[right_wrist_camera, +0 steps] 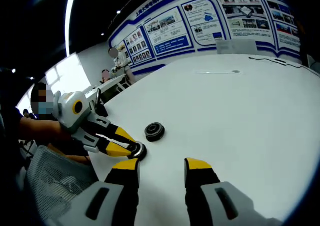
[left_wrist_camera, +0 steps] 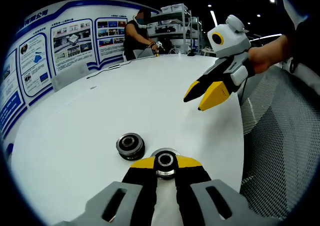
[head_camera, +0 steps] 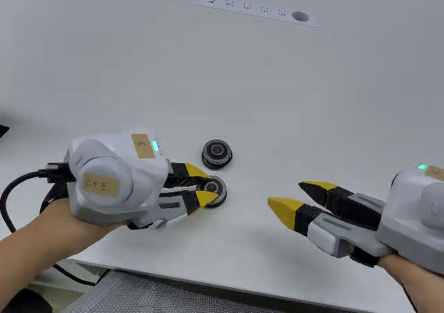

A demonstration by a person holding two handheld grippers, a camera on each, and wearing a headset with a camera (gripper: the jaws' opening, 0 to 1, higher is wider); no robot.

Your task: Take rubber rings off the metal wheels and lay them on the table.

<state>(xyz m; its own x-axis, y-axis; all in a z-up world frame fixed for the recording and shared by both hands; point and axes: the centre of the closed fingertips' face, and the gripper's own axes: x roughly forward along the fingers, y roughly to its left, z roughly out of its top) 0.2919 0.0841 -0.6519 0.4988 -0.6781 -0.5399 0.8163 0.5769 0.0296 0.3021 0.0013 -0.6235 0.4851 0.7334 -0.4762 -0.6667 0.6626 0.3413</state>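
Observation:
Two metal wheels with black rubber rings lie on the white table. My left gripper is shut on the nearer wheel, its yellow tips on either side of it; the left gripper view has that wheel between the tips. The second wheel lies free just beyond. My right gripper hovers open to the right, a hand's width from the held wheel, nothing between its fingers.
A white power strip lies at the table's far side. A black cable trails from the left gripper over the near edge. Mesh chair backs stand beside the table. People sit at the far end.

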